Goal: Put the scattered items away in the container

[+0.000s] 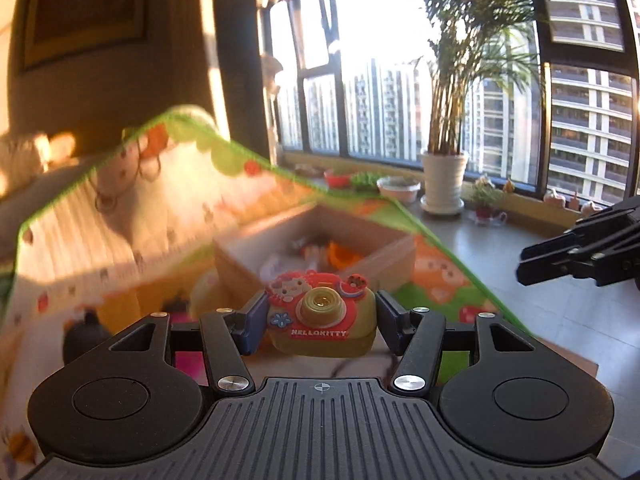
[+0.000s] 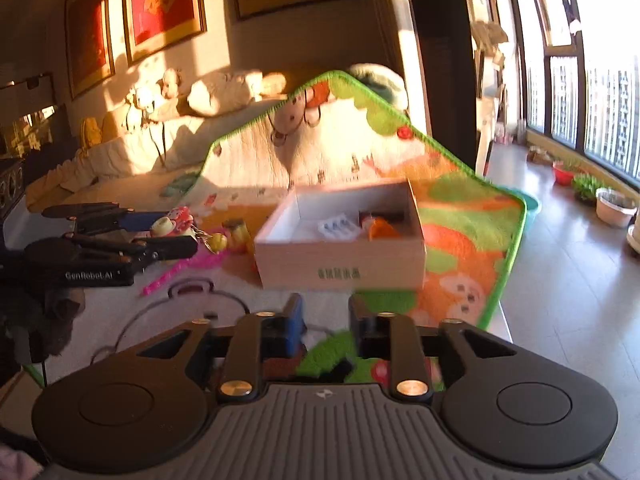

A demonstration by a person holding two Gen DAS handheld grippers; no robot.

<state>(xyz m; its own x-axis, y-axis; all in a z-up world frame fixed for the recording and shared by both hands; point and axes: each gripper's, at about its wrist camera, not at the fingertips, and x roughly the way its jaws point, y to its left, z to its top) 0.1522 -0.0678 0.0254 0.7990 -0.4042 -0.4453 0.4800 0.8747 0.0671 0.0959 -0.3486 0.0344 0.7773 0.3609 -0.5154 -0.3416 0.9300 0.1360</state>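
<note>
My left gripper [image 1: 320, 308] is shut on a red and olive Hello Kitty toy camera [image 1: 316, 332], lifted above the play mat. From the right wrist view that camera [image 2: 176, 220] sits in the left gripper [image 2: 176, 230], with a keychain and a yellow charm [image 2: 218, 242] hanging from it. Just beyond stands the open cardboard box [image 1: 248, 236], [image 2: 340, 256], holding an orange item [image 2: 380, 228] and a white blister pack [image 2: 338, 228]. My right gripper [image 2: 326, 312], [image 1: 524, 262] stands open in front of the box, nothing between its fingers.
A green-edged play mat [image 2: 460, 240] lies under everything. A yellow toy [image 2: 240, 232] and a pink strip [image 2: 180, 272] lie left of the box, and a black item [image 1: 84, 336] nearer. Tiled floor [image 2: 560, 280], plant pots and windows are to the right.
</note>
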